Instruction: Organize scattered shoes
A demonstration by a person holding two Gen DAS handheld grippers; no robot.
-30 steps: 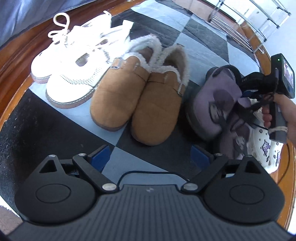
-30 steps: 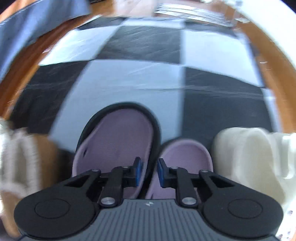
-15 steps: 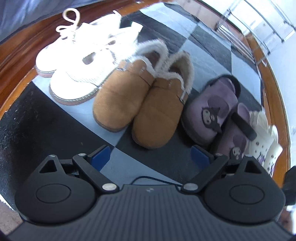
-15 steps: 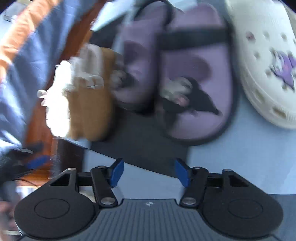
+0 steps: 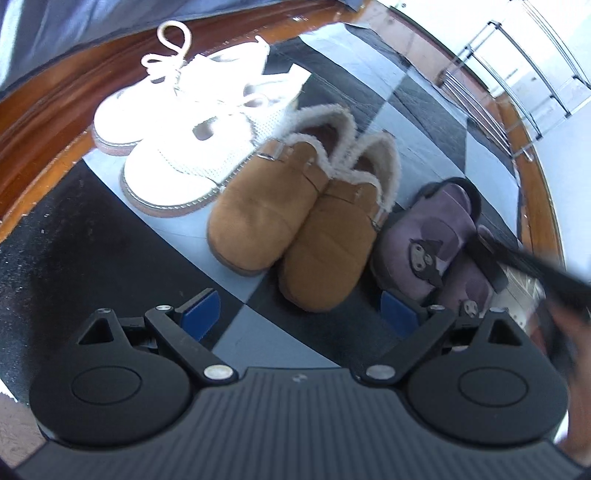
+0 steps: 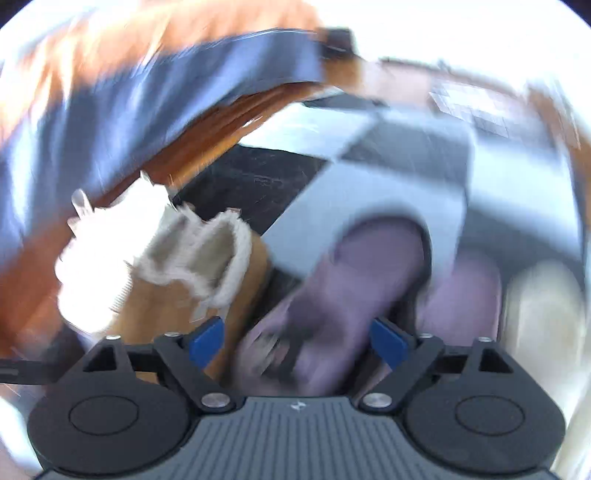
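Observation:
In the left wrist view, pairs of shoes stand side by side in a row on a black-and-white checked mat: white lace-up shoes, tan fleece-lined slippers, purple slippers, and a white clog mostly hidden behind the right gripper's blurred body. My left gripper is open and empty, just short of the tan slippers. The right wrist view is blurred: my right gripper is open and empty, above the purple slippers, with the tan slippers to the left.
A wooden floor borders the mat on the left. Blue fabric lies along the far left. A metal rack stands at the far right by a white wall.
The right gripper let go of the purple slippers, opened, and swung around quickly. The purple pair now rests beside the tan slippers. The left gripper shifted slightly closer.

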